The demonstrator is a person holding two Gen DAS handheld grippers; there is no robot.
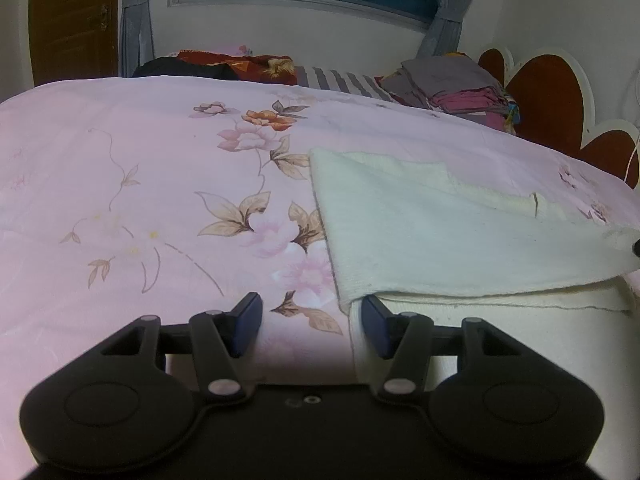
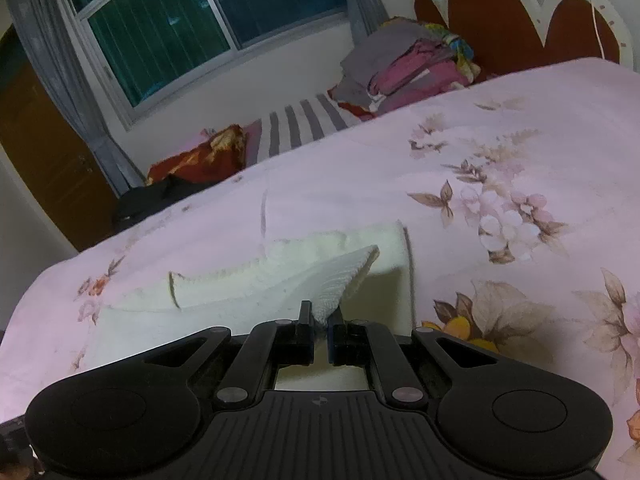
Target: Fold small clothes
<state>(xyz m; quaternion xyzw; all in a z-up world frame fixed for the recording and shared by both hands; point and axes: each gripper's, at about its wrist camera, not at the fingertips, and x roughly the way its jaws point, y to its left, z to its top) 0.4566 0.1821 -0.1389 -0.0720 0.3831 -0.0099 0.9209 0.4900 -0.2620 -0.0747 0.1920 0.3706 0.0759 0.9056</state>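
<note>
Cream knit garment (image 1: 460,236) lies half-folded at three o'clock; left gripper (image 1: 312,322) spread wide, right gripper (image 2: 320,326) pinching its lifted edge.

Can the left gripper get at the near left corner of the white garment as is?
Probably yes. The left gripper is open, with the white garment corner right at its right jaw; nothing lies between. The right gripper holds another corner up.

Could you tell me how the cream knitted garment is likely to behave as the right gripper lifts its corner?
The cream knitted garment will probably drape limply: its pinched corner already sags from the right gripper. It seems light. The open left gripper holds nothing, so that edge may drag.
</note>
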